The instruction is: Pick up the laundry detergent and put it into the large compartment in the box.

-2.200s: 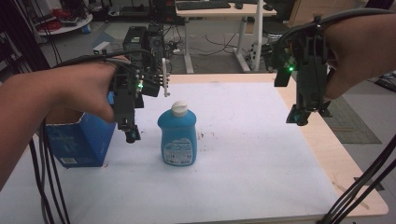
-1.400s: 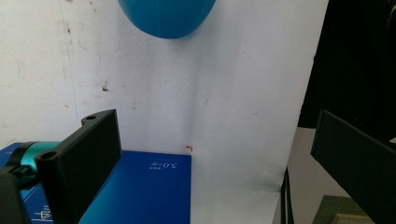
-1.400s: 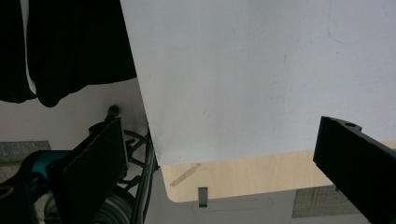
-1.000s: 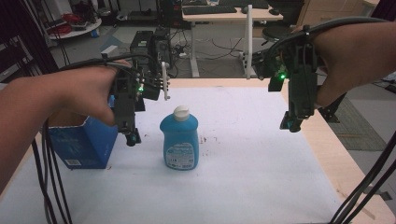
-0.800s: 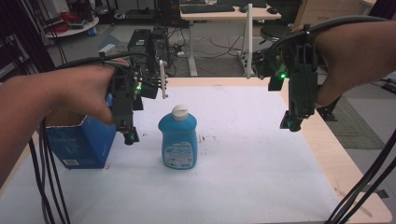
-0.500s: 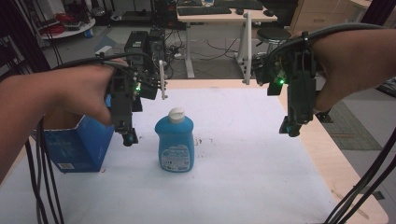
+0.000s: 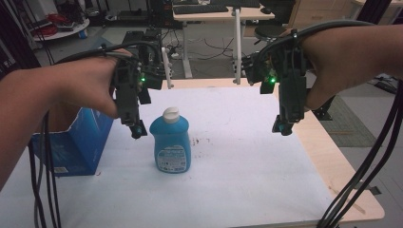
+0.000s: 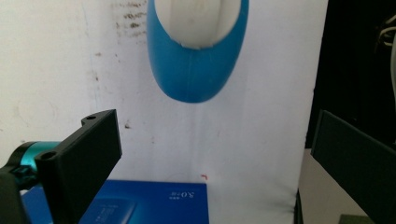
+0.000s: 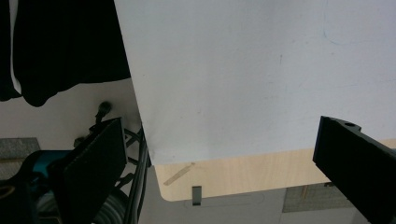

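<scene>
Blue bottle [image 7: 170,145] with white cap upright on the white sheet [image 7: 228,156]. Just left of the bottle: left gripper [image 7: 137,129] above the sheet, jaws spread, empty; blue box [image 7: 76,142] farther left. Well right of the bottle: right gripper [image 7: 283,127], jaws spread, empty.

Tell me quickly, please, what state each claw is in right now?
Left claw: open, holding nothing, beside the blue bottle.
Right claw: open, holding nothing, above the table.
</scene>
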Demonstrator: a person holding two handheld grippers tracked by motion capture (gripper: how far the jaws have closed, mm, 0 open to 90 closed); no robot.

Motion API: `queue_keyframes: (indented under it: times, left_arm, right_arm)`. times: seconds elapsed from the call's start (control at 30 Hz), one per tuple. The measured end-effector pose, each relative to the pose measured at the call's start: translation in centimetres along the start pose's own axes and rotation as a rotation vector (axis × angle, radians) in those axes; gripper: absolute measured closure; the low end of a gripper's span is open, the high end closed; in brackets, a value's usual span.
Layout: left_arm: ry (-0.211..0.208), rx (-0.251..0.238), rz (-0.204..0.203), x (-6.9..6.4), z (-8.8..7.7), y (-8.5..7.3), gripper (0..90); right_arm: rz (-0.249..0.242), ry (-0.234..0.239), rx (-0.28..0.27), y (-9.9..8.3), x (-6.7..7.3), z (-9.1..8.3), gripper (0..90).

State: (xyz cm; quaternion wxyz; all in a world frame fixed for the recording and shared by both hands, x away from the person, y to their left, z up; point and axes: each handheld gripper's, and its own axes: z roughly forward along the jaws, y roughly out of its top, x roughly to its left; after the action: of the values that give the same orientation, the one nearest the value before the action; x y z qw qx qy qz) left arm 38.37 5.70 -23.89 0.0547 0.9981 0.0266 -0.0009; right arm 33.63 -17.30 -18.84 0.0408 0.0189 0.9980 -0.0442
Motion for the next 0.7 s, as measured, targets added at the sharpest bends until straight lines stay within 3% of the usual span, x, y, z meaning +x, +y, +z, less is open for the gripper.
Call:
queue_keyframes:
  times: [0.23, 0.7]
  left_arm:
    - [0.016, -0.062, 0.016, 0.2, 0.2, 0.8, 1.7]
    - [-0.009, -0.112, -0.028, 1.4, 2.7, 1.0, 1.7]
  right_arm:
    - [-0.003, -0.003, -0.003, -0.1, 0.0, -0.1, 2.0]
    - [-0.013, -0.006, -0.001, 0.3, -0.1, 0.0, 2.0]
